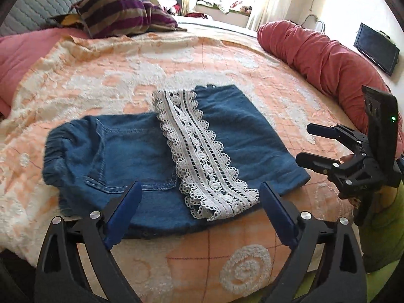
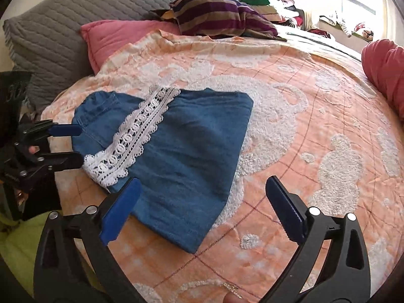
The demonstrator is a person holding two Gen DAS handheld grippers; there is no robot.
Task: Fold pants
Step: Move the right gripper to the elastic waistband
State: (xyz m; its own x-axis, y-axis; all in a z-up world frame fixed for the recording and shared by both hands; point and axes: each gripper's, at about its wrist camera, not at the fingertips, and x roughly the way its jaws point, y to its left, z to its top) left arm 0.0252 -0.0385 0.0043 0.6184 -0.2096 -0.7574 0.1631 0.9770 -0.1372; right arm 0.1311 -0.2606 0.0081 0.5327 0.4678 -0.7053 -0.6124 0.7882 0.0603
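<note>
Blue denim pants [image 1: 141, 151] with a white lace band [image 1: 199, 151] lie folded on the bed; they also show in the right wrist view [image 2: 186, 146], lace [image 2: 133, 136] across them. My left gripper [image 1: 199, 207] is open and empty, hovering over the pants' near edge; it appears in the right wrist view [image 2: 75, 145] at the left, by the waist end. My right gripper [image 2: 202, 202] is open and empty above the pants' near corner; in the left wrist view it [image 1: 305, 144] hangs just right of the pants.
An orange and white bedspread [image 1: 227, 58] covers the bed. A striped pillow [image 1: 121, 15], pink pillow [image 2: 121, 35] and grey quilted headboard cushion [image 2: 63, 20] lie at the head. A rolled red quilt [image 1: 323, 58] lies along the right. A green sleeve [image 2: 22, 237] shows low left.
</note>
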